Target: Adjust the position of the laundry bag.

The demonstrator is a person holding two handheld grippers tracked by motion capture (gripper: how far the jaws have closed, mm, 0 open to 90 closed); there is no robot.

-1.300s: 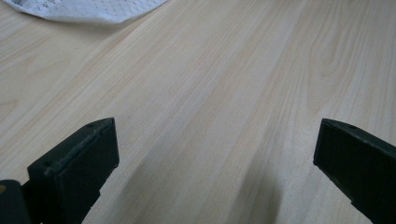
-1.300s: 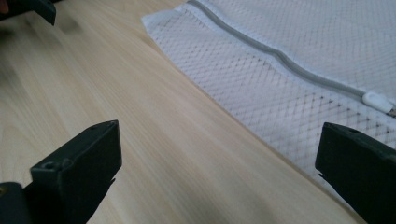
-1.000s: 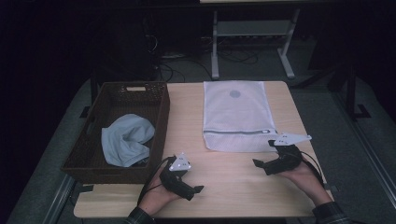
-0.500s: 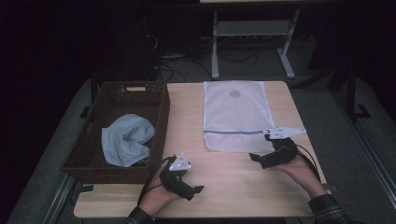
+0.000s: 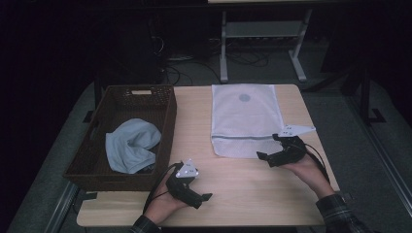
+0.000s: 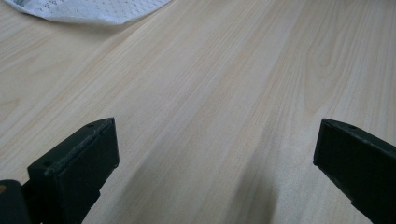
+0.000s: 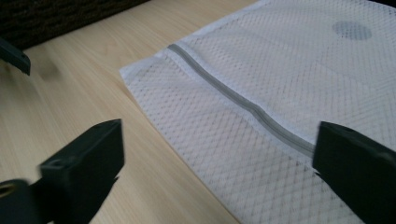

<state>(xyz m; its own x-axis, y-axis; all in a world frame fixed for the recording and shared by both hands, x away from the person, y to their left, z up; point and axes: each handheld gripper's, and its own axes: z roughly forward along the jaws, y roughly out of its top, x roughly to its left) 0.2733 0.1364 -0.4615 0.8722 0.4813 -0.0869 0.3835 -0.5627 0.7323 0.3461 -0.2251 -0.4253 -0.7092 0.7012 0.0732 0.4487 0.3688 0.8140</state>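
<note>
A white mesh laundry bag [image 5: 243,119] lies flat on the wooden table [image 5: 243,194], its grey zipper [image 7: 233,95] running along the near edge. My right gripper [image 5: 268,146] sits at the bag's near right corner, open. In the right gripper view the zipper edge lies between the spread jaws [image 7: 217,163], and the pads are off it. Those jaws have just been closing a little. My left gripper [image 5: 201,196] rests open near the table's front, over bare wood [image 6: 215,154]. A light blue cloth [image 5: 131,145] is bunched in the brown woven basket [image 5: 111,179].
The basket takes up the table's left side, and its dark wall [image 7: 60,14] is visible beyond the bag. A corner of the bag [image 6: 93,9] lies far ahead of the left jaws. A metal rack frame [image 5: 262,43] stands on the floor behind the table.
My right gripper has shifted left and a little away from me, up to the bag's near edge. The left gripper, bag, basket and cloth have stayed put.
</note>
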